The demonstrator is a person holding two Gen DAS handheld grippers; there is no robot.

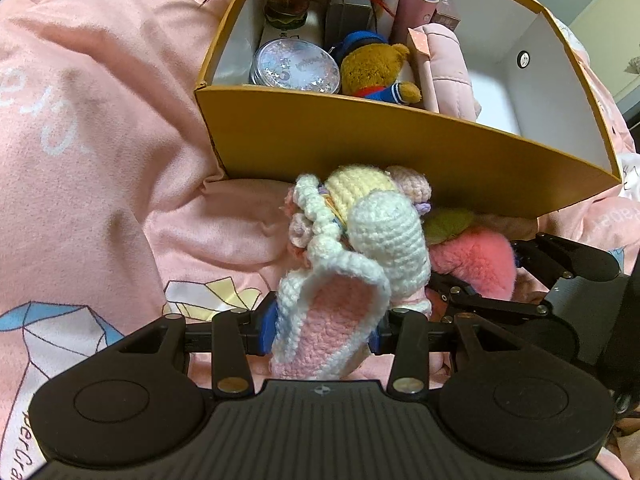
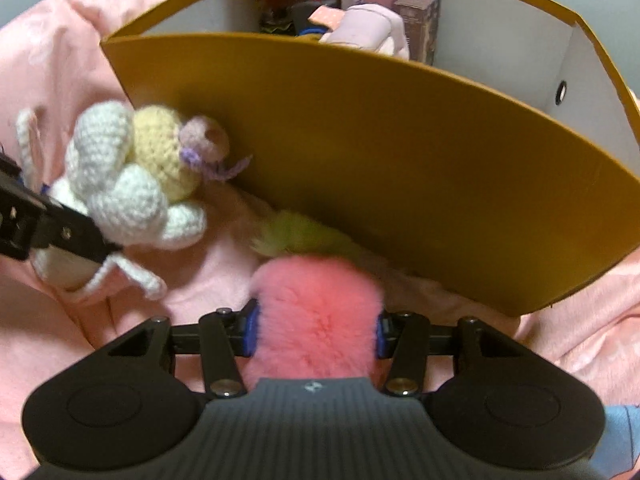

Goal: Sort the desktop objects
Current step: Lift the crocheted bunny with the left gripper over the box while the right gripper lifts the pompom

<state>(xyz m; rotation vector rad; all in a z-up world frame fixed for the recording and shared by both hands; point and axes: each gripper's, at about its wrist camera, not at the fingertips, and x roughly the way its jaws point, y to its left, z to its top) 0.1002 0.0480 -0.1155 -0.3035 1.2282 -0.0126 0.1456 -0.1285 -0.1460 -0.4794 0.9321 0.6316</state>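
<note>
A mustard-yellow cardboard box with white inner walls [image 1: 400, 148] is seen standing on a pink printed bedspread [image 1: 80, 160], and everything else is placed against it. Just in front of the box's near wall, a crocheted doll in white, cream and pink yarn [image 1: 360, 240] is gripped by the left tongs [image 1: 322, 330]: the blue pads are pressed against its white-and-pink knitted lower part from both sides, the jaws being held about half open by the doll's bulk. The doll's cream head is turned toward the box wall, near it. To the right of the doll, also before the near wall, a fluffy pink plush piece with a yellow-green tuft [image 2: 316, 312] is enclosed by the right tongs [image 2: 316, 334]; the blue pads are seen against its fur on both flanks, the jaws again set about halfway. The tuft is seen close against the base of the box wall. Whether the plush is lifted off the bedspread cannot be told. Inside the box, a round glittery silver tin [image 1: 296, 66], a brown plush bear in blue clothing [image 1: 376, 70] and a padded pale pink pouch [image 1: 448, 68] are gathered toward its left half, while its right half is shown as bare white floor.
</note>
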